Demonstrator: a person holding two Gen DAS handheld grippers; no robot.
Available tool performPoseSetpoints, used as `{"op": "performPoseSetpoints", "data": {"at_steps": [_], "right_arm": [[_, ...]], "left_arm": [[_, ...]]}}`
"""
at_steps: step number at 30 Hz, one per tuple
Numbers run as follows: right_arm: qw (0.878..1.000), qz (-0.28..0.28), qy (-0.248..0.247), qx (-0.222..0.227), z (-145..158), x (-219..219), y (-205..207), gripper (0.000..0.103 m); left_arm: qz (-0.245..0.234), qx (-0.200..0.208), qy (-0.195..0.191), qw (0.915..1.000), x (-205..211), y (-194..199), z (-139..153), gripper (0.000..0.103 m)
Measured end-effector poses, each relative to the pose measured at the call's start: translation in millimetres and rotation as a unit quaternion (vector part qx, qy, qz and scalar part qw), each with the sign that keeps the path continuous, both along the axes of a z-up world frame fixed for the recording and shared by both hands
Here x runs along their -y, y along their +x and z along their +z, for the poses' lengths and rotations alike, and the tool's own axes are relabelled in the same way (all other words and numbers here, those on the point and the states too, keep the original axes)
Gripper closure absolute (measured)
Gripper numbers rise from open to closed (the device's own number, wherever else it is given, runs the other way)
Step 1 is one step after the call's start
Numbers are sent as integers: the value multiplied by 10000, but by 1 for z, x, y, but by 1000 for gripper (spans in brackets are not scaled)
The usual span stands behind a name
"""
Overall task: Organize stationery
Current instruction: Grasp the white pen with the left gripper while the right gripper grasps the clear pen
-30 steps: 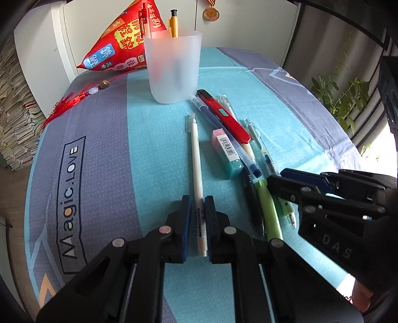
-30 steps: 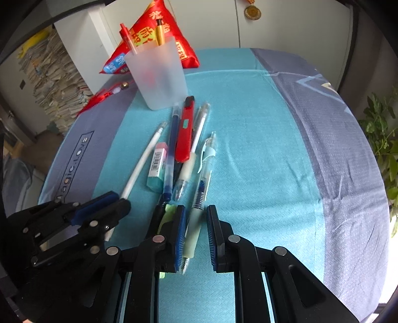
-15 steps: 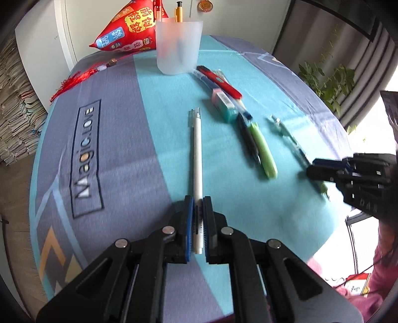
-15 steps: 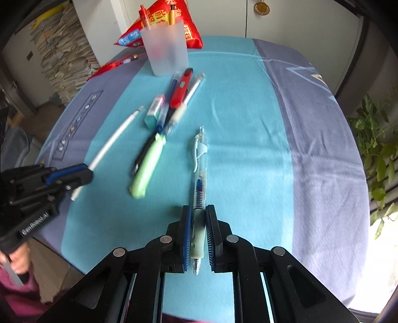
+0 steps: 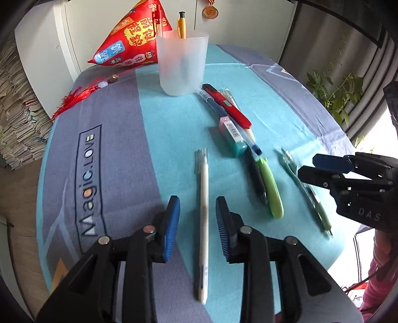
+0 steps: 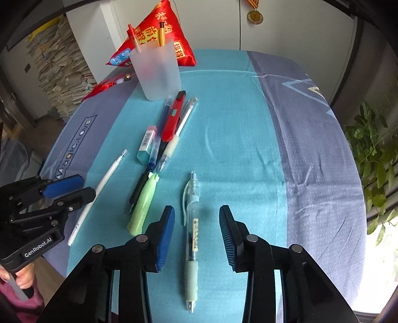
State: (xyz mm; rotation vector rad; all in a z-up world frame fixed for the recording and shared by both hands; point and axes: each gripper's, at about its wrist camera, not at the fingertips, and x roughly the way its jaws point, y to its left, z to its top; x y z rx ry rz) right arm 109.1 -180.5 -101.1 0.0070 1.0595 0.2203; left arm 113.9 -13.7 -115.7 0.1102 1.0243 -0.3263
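A: Frosted translucent plastic — the pen cup (image 5: 182, 65) stands upright at the far end of the tablecloth (image 5: 119, 129), a woven cloth in teal and grey-violet bands. A red pen and a yellow pen stick out of its top.

B: Left gripper (image 5: 197, 227)?

A: Jaws have just been opening and now stand spread. The slim white pen (image 5: 203, 206) lies flat on the cloth between the ribbed blue pads, clear of both.

B: Right gripper (image 6: 196, 234)?

A: The same — jaws just opened, now parted. The clear-barrelled gel pen (image 6: 192, 231), with its pale green rubber grip at the near end, lies on the cloth between the pads, touched by neither.

B: The other stationery?

A: A loose bundle in the middle, running near to far: the red flat-bodied pen (image 6: 173, 119) lies over a blue-capped pen (image 6: 159, 134), a clear pen with a whitish grip (image 6: 177, 131) just right of it. A block eraser in a barcoded sleeve (image 6: 147, 144) sits just left. Nearer, a light green marker (image 6: 144, 206) lies beside a black pen (image 6: 138, 188), touching it.

B: Background?

A: A red satin pyramid-shaped cushion (image 5: 131, 47) behind the cup, its red tassel (image 5: 74, 99) trailing left. A medal (image 6: 254, 16) hangs on the white cabinet. Leafy plant (image 6: 373, 159) at right.
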Motion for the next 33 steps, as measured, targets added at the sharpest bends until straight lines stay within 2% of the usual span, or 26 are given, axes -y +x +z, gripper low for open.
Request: {"op": "performPoseSetpoints", "data": {"at_steps": [7,11,14,15,16,17,20,24,33], "right_arm": [[9999,54,33,-121,-6,-6,18,66],[9996,103,-93,-250,-14,-12,25,66],[9995,131,-228,-171,-12,-17,26,66],[9994,137,-291,-162,-12,-18,27,72],[9990,150,-409,-125,-12,-20,27,80],[9988,171,-451,-100,-12,-21,27,86],[9996,121,-203,-120,-9,-17,27,86],[9999,28,38,158,10,-10,17,86],[9964,89,136,828,55,-11,-15,86]], "left_arm": [[-56,-56,121,9999,10,22,-5,75],[-168,-21,216,9996,18,34,-7,76],[-222,59,305,9993,22,39,-8,77],[-262,68,295,9992,23,39,-8,80],[-317,64,252,9992,24,39,-8,94],[-357,39,199,9992,24,38,-7,95],[-356,-1,-39,9994,19,36,-4,95],[-265,213,-217,9992,8,25,14,95],[-120,887,-478,9948,-7,-6,71,95]]}}
